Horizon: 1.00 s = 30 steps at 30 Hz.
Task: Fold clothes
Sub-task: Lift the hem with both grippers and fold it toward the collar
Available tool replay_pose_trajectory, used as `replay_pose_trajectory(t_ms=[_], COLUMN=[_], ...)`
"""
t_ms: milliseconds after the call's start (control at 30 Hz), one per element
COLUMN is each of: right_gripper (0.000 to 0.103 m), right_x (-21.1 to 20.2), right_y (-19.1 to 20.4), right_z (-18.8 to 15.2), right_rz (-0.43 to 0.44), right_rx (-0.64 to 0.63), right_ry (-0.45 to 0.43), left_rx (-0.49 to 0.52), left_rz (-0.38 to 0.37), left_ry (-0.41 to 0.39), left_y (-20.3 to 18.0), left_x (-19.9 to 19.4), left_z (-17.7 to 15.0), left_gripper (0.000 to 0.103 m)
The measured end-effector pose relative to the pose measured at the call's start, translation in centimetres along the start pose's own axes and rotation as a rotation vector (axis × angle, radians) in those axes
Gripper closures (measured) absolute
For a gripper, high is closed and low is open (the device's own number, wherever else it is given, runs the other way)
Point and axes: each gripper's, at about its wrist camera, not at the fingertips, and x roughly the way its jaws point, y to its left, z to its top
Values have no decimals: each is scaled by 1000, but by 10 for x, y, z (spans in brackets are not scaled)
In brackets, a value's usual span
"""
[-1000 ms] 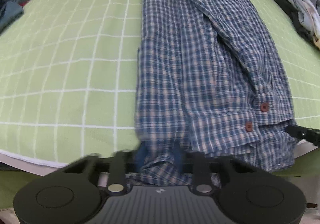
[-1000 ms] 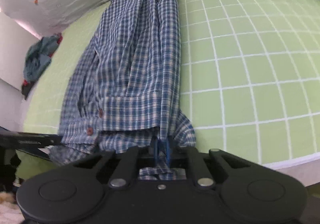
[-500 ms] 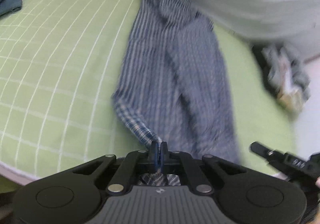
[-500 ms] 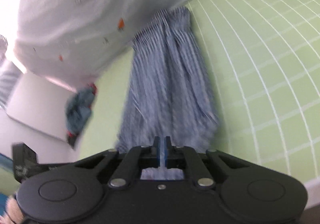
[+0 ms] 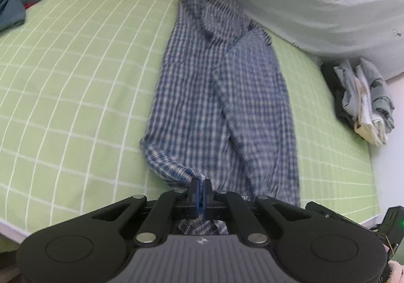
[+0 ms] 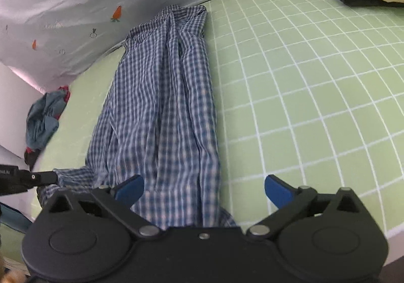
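Green checked bedding covers the bed (image 5: 75, 68), where the plaid shirt (image 5: 214, 96) lies lengthwise as a narrow band. Thin, limp cotton, it should sag and slide unless gripped at hem corners. Left gripper (image 5: 201, 192) pinches one near corner; right gripper (image 6: 203, 188) gapes wide, holding nothing.

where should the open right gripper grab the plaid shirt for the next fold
Probably the near hem corner of the plaid shirt, coming from the near bed edge. The right gripper hangs open there, and the left gripper already pinches the opposite corner.
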Motion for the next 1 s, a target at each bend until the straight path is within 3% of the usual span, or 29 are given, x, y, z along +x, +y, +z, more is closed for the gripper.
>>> replay_pose_trajectory(t_ms=[300, 433, 500, 567, 600, 833, 1000], right_gripper=[0, 17, 27, 35, 36, 43, 50], right_x=[-12, -5, -1, 4, 6, 0, -7], right_y=[19, 27, 30, 30, 30, 23, 19], right_z=[-29, -37, -40, -43, -45, -49, -52], right_rz=[-34, -28, -36, -47, -53, -64, -30], right_rx=[-131, -174, -196, -195, -194, -149, -108], right_ry=[-37, 6, 37, 62, 74, 86, 111], left_rx=[-15, -16, -10, 1, 9, 80, 137], left_rz=[84, 132, 149, 151, 150, 122, 80], left_ry=[66, 88, 92, 97, 98, 139, 172], left_y=[26, 37, 40, 42, 43, 39, 32], left_x=[14, 20, 20, 22, 23, 37, 38], left_z=[-28, -40, -43, -46, -46, -54, -59], left_gripper=[100, 94, 74, 60, 58, 58, 64])
